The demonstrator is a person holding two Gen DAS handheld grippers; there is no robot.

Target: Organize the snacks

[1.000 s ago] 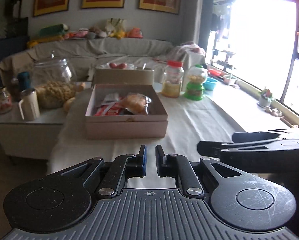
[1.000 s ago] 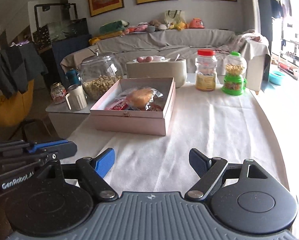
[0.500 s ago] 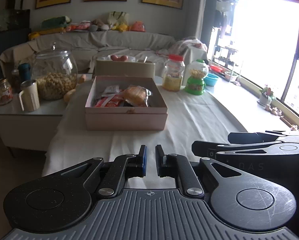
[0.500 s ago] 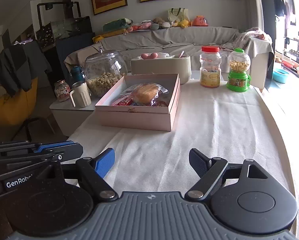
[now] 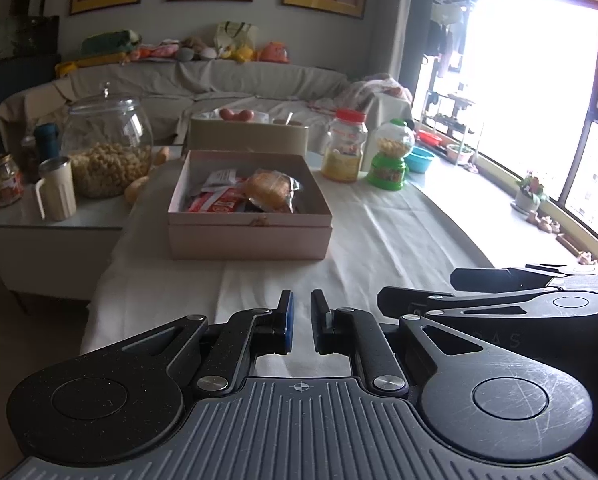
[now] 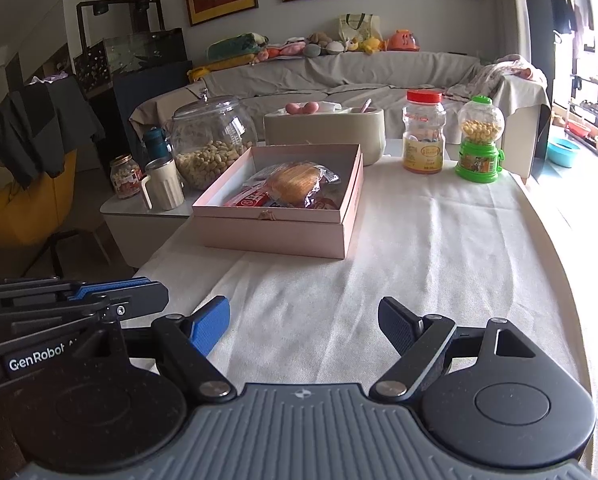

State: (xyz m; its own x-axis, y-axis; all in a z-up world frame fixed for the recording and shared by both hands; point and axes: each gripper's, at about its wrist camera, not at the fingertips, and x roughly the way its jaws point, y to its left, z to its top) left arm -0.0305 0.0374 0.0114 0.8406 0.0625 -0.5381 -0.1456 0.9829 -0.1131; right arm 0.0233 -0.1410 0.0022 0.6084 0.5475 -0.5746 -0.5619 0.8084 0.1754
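A cloth-covered tabletop (image 6: pixel 419 264) filled both views. Toward its far left part sat an open pink box (image 6: pixel 283 220), holding a wrapped bun (image 6: pixel 295 184) and red snack packets (image 6: pixel 251 199). Behind the box stood a beige container (image 6: pixel 323 132). Near the far edge were a red-lidded jar (image 6: pixel 424 136) and a green candy dispenser (image 6: pixel 480 140). On a lower side table to the left stood a large glass jar (image 6: pixel 213 144) of nuts and a cream mug (image 6: pixel 165 184). The left gripper (image 5: pixel 301 322) hovered over the near edge, its fingers almost together with a narrow gap, holding nothing. The right gripper (image 6: pixel 304 326) hovered beside it, its fingers wide apart and empty.
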